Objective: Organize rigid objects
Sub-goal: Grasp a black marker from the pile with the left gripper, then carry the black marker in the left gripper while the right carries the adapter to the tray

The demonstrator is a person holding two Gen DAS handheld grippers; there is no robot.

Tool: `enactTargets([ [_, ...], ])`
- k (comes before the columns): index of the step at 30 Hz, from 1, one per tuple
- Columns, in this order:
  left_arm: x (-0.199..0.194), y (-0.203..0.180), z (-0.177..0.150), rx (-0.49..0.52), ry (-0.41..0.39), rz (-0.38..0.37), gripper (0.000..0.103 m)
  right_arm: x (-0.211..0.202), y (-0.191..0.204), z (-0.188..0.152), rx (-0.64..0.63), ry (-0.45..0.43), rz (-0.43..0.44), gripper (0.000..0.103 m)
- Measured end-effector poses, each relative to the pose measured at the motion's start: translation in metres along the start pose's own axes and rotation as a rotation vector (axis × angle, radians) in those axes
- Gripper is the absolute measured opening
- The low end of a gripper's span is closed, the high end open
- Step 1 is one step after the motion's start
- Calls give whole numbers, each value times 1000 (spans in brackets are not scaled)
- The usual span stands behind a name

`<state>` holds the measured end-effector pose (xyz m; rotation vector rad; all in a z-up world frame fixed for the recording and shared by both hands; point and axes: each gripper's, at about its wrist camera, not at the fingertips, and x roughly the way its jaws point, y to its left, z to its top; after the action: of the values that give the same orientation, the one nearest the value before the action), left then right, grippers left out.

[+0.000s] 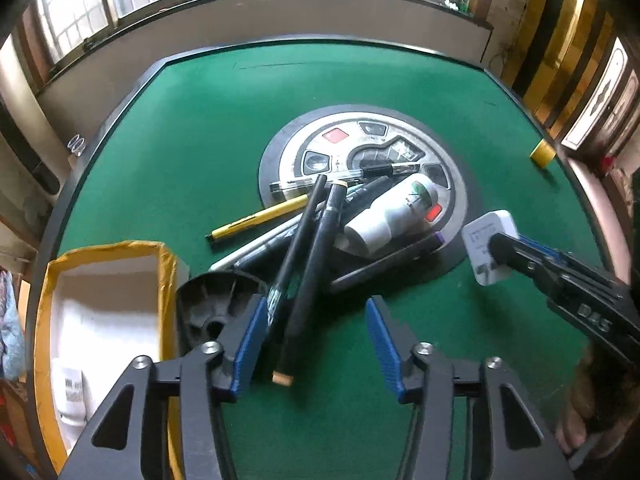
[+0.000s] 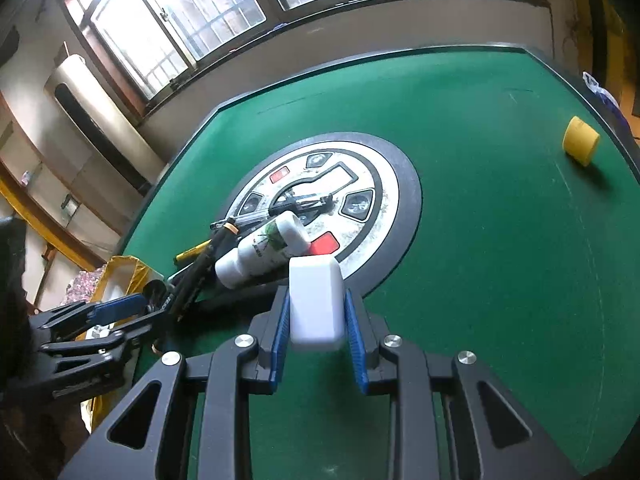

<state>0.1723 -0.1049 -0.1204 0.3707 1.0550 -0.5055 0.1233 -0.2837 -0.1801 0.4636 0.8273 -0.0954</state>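
Note:
A pile of pens and markers (image 1: 308, 240) lies on the green table (image 1: 180, 140) with a white bottle (image 1: 396, 212) beside it. My left gripper (image 1: 316, 340) is open, its fingers on either side of the near ends of two black markers (image 1: 298, 304). My right gripper (image 2: 316, 320) is shut on a white charger block (image 2: 316, 300); the block also shows in the left wrist view (image 1: 482, 240). The bottle (image 2: 260, 250) and the pens (image 2: 200, 268) lie just ahead of the block.
A white box with yellow taped edges (image 1: 104, 280) stands at the near left, with a black round part (image 1: 212, 300) leaning against it. A round control panel (image 1: 360, 168) sits in the table's middle. A yellow tape roll (image 2: 580, 140) lies at the far right.

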Motion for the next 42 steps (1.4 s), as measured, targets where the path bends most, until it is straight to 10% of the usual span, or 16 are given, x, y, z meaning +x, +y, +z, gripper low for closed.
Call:
enactTargets([
  [21, 32, -3, 17, -3, 41, 29, 14, 4, -11, -4, 44, 9, 8, 26],
  [32, -51, 35, -55, -135, 25, -193, 14, 2, 10, -14, -20, -27, 6, 26],
  [42, -136, 127, -99, -285, -121, -35, 14, -15, 82, -40, -209, -78, 119, 26],
])
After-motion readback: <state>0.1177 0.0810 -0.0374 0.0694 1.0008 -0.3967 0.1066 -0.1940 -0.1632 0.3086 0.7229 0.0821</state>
